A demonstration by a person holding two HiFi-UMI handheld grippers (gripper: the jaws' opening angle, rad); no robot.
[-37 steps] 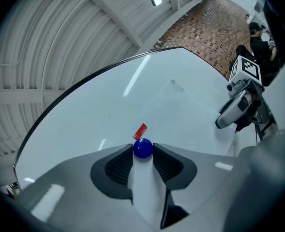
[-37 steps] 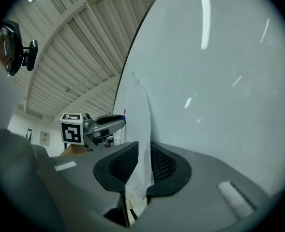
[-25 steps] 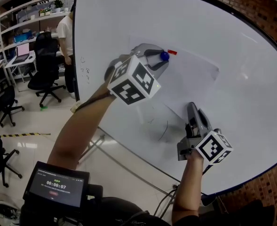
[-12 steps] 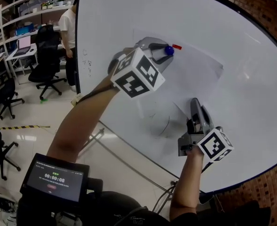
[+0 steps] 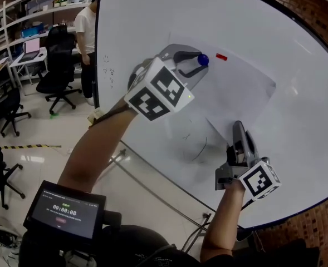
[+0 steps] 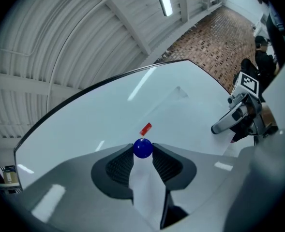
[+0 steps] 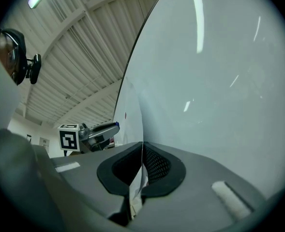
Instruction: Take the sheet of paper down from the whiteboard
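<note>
- White sheet of paper [image 5: 239,90] is hanging tilted on the large white whiteboard [image 5: 152,15]. Its top edge is running from the upper left down towards the right, and its lower corner is pointing towards the near side.
- Left gripper [image 5: 200,64] is sitting at the sheet's top left corner. Its jaws are pressing on both sides of the blue ball-shaped magnet [image 5: 202,59] that is pinning that corner, and nothing else is sitting between the pads.
- Small red rectangular magnet [image 5: 221,57] is sitting just right of the blue ball-shaped magnet on the same top edge, and neither gripper is touching it.
- Right gripper [image 5: 239,129] is holding the sheet's near, lower corner. Its jaws are fully closed, and the paper's thin edge is pinched between the pads.
- Both magnets are lying at the far top edge, well above the right gripper and right at the left gripper's tips, so the left hand is much the nearer to each.
- Judging from this, lifting the blue ball-shaped magnet away from the board is the step in hand. After that the red one would be holding the sheet alone, with the lower grip guarding against a drop.
</note>
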